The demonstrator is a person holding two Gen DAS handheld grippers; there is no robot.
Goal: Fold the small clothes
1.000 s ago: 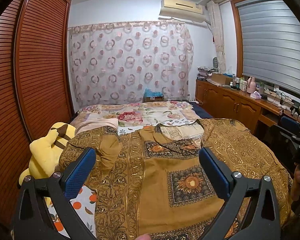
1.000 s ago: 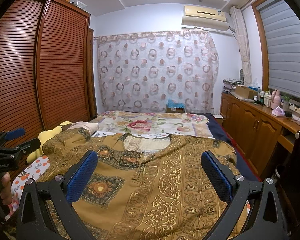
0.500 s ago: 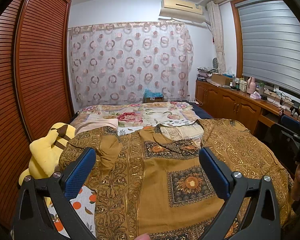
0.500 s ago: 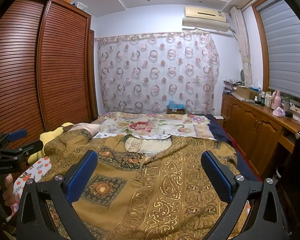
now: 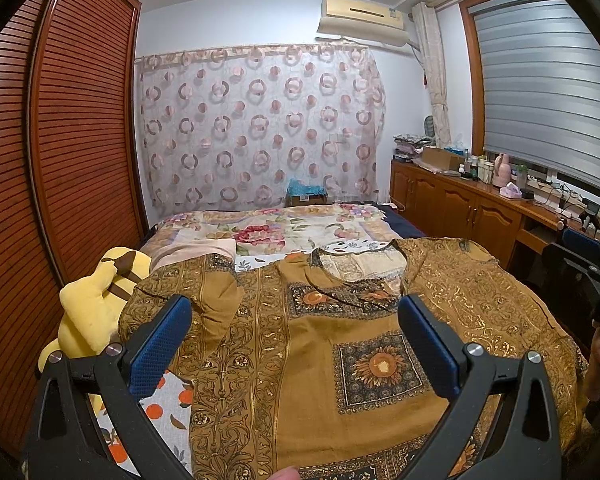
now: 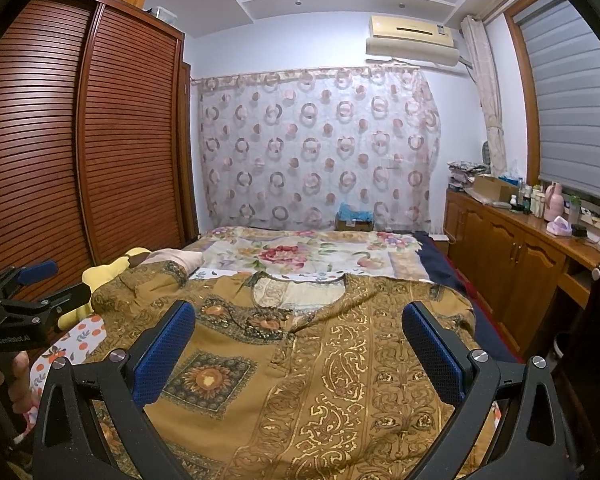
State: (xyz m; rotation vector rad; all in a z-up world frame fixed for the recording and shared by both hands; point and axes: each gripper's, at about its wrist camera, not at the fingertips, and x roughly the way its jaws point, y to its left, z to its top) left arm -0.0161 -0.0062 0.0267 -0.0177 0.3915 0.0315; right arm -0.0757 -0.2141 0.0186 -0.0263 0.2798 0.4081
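Observation:
A mustard-brown patterned top (image 5: 320, 344) lies spread flat on the bed, neckline toward the far end, its left sleeve crumpled near the plush toy. My left gripper (image 5: 292, 320) hovers open above its left half with nothing between the blue pads. In the right wrist view the same top (image 6: 340, 360) fills the foreground, and my right gripper (image 6: 298, 328) hangs open over its right half. The left gripper (image 6: 36, 284) also shows at the left edge there, held by a hand. The right gripper's black frame (image 5: 580, 276) appears at the right edge of the left wrist view.
A yellow plush toy (image 5: 88, 304) sits at the bed's left side against the slatted wardrobe (image 5: 60, 160). A floral bedspread (image 5: 284, 232) covers the far half of the bed. Wooden cabinets (image 6: 512, 264) with bottles run along the right wall.
Both grippers have lifted slightly and stay open; the right wrist view now looks a little higher. The top has not moved.

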